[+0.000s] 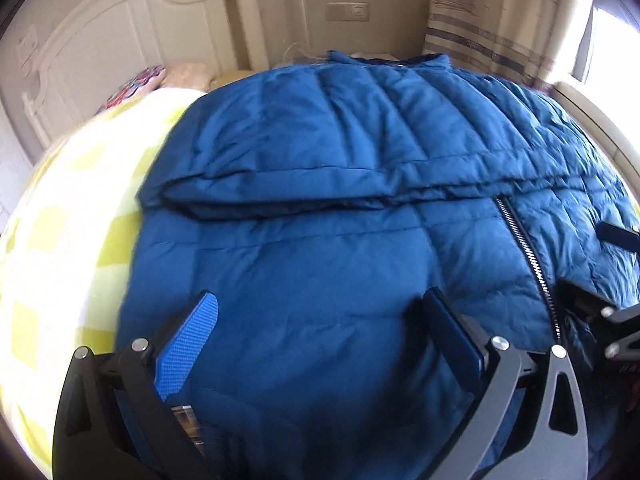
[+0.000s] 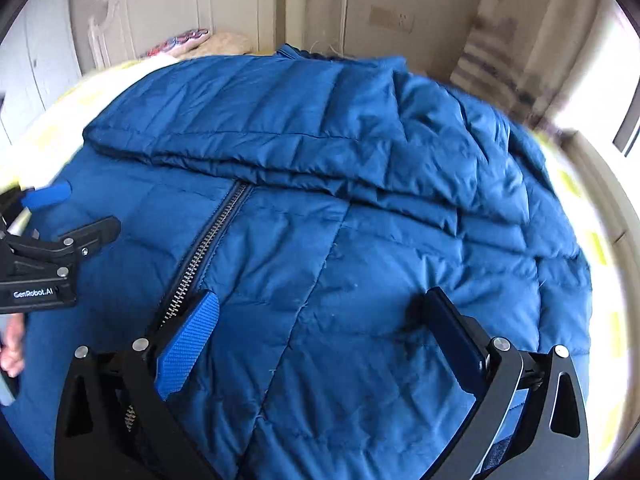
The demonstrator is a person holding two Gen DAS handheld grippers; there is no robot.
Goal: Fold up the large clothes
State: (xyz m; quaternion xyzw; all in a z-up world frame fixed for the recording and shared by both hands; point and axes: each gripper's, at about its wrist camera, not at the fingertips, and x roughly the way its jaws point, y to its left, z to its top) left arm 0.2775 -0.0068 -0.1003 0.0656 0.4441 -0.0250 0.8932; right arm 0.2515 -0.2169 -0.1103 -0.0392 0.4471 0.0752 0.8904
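Observation:
A large blue quilted down jacket (image 1: 340,240) lies spread on the bed, front up, with a metal zipper (image 1: 524,248) down its middle and both sleeves folded across the chest (image 1: 320,160). My left gripper (image 1: 324,312) hovers open over the jacket's lower left panel, holding nothing. My right gripper (image 2: 324,312) hovers open over the lower right panel, just right of the zipper (image 2: 208,248). The jacket (image 2: 360,220) fills the right wrist view. The left gripper also shows at the left edge of the right wrist view (image 2: 68,216), and the right gripper at the right edge of the left wrist view (image 1: 592,264).
The bed has a yellow and white checked sheet (image 1: 68,248). A white headboard (image 1: 132,40) and pillows (image 1: 168,76) stand at the far left. A striped curtain (image 1: 492,40) and a bright window (image 1: 612,48) are at the far right. The bed's right edge (image 2: 600,248) lies close to the jacket.

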